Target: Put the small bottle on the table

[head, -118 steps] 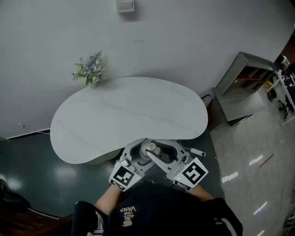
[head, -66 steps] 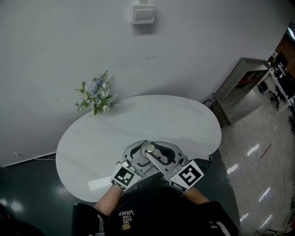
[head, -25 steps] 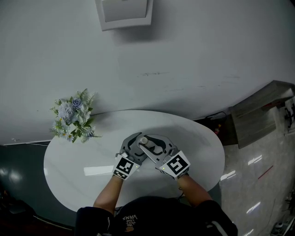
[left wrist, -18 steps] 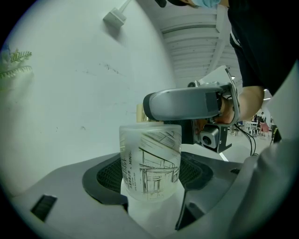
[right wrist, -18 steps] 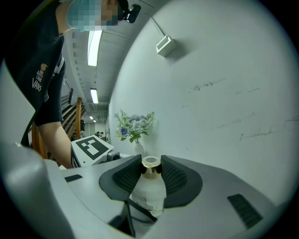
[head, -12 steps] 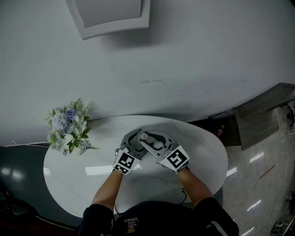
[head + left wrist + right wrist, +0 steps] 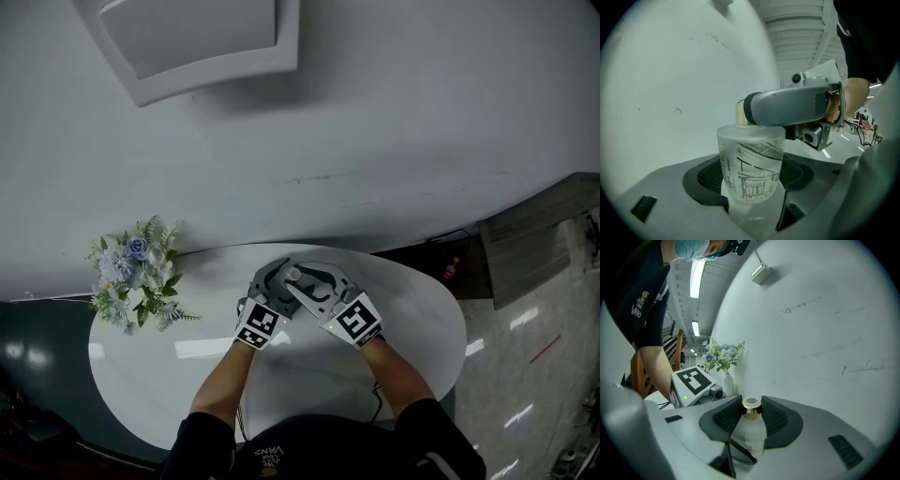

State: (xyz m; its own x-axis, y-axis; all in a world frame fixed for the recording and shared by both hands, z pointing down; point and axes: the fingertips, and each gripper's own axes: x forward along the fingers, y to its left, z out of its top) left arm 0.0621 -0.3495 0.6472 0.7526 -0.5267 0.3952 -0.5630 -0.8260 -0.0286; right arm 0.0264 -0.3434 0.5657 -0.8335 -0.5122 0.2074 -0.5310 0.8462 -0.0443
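Observation:
The small bottle is frosted, with a line drawing on it and a gold cap. Both grippers hold it over the far middle of the white table. My left gripper is shut on the bottle's body, one pad on each side. My right gripper comes from the other side and is shut on the neck and cap. In the head view the left gripper and right gripper meet at the bottle. The bottle's base is hidden, so contact with the table cannot be told.
A vase of blue and white flowers stands at the table's left end, also in the right gripper view as flowers. A pale wall rises just behind the table. A grey shelf unit stands at the right.
Both grippers, still holding the bottle, have moved from the table's near edge out over the tabletop toward the wall and sunk lower. Their grip looks unchanged.

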